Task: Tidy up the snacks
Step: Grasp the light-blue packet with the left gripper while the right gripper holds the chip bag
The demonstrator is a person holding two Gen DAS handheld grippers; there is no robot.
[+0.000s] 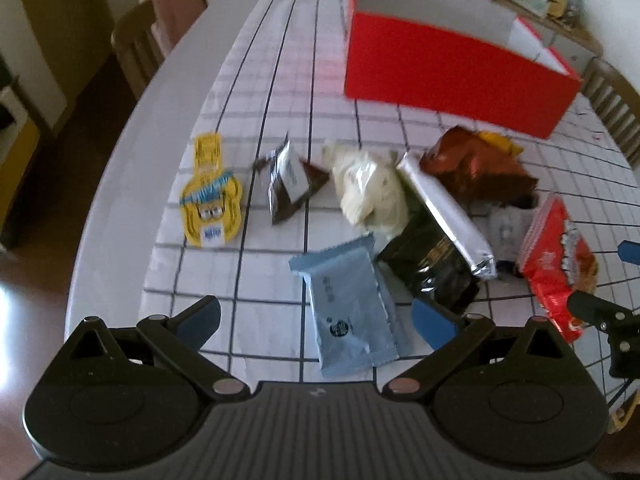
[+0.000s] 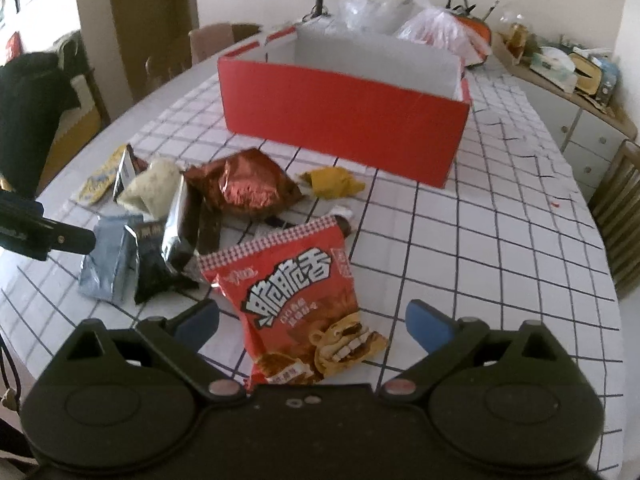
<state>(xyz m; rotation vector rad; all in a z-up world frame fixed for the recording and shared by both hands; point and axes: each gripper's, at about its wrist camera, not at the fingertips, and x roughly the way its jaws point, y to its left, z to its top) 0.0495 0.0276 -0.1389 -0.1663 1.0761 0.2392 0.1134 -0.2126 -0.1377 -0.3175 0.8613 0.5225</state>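
An open red box (image 1: 452, 76) (image 2: 340, 120) with a grey inside stands at the far side of a checked tablecloth. Snack packets lie loose in front of it. My left gripper (image 1: 320, 320) is open, straddling a light blue packet (image 1: 348, 308) (image 2: 110, 260) that lies flat on the cloth. My right gripper (image 2: 312, 320) is open too, with a red snack bag (image 2: 300, 300) (image 1: 556, 264) lying between its fingers. Further along lie a yellow packet (image 1: 210, 196), a dark triangular packet (image 1: 290, 184), a cream packet (image 1: 366, 188), a silver and black bag (image 1: 436, 240) and a brown foil bag (image 2: 244, 184) (image 1: 476, 168).
A small yellow wrapper (image 2: 334, 182) lies near the box front. Plastic bags (image 2: 404, 16) sit behind the box. Wooden chairs (image 1: 144, 40) (image 2: 618, 208) stand at the table's left and right edges. A cluttered sideboard (image 2: 568, 76) runs along the right wall.
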